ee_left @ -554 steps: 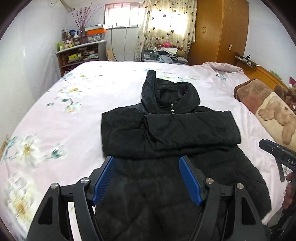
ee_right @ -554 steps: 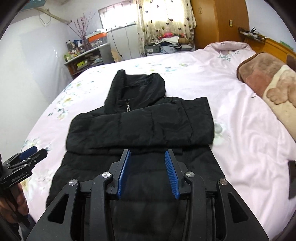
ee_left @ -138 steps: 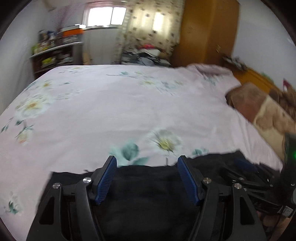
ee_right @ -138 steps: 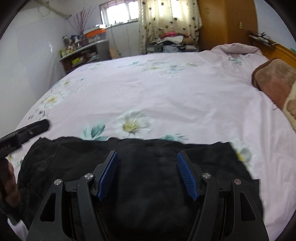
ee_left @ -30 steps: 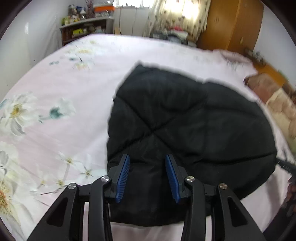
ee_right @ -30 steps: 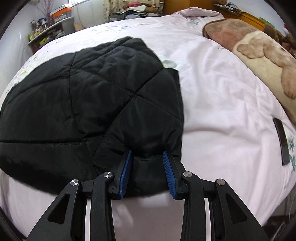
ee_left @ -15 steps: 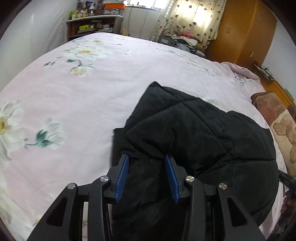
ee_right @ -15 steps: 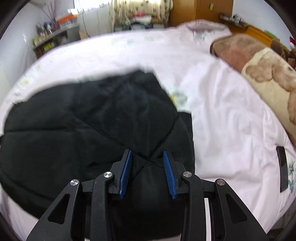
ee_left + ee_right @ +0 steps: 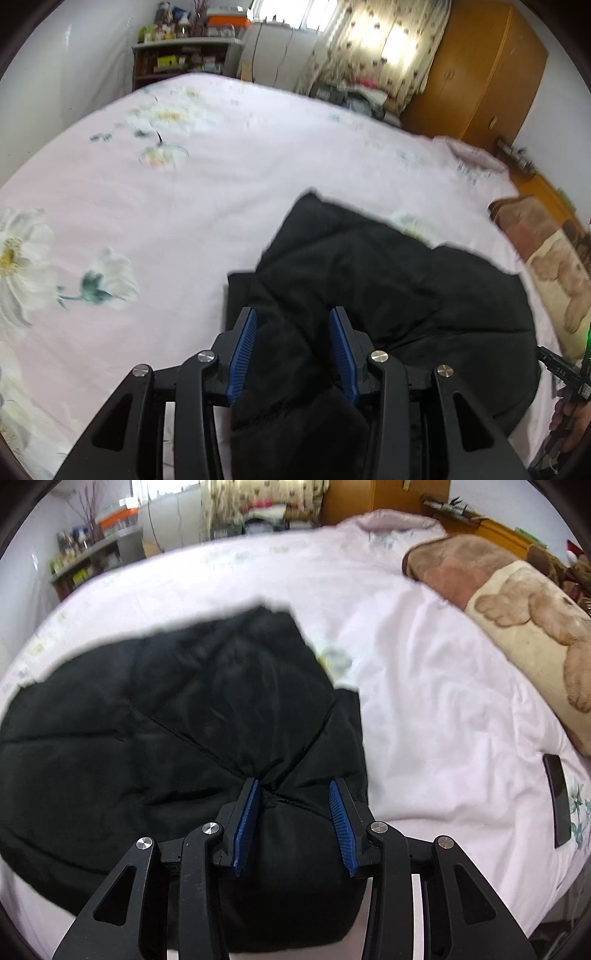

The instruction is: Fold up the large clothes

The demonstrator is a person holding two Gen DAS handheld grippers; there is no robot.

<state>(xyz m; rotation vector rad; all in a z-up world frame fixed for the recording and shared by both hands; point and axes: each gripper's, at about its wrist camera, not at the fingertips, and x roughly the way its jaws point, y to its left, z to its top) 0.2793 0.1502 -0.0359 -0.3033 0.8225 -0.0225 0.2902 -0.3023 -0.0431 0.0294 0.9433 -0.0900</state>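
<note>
We see the black quilted padded coat (image 9: 388,280) lying folded on the pink flowered bed sheet (image 9: 184,206), in the lower middle and lower right of the left wrist view and in the lower left and centre of the right wrist view. The left gripper (image 9: 293,345) has its jaws partly open, and a thick fold of the coat is clamped between the blue pads. The right gripper (image 9: 293,821) has the coat's near edge between its jaws too, but these jaws are opening now, so we judge its hold is loosening. The bundle's long axis runs sideways across both frames, from one gripper to the other. We think each gripper sits at one near corner, so neither is nearer.
</note>
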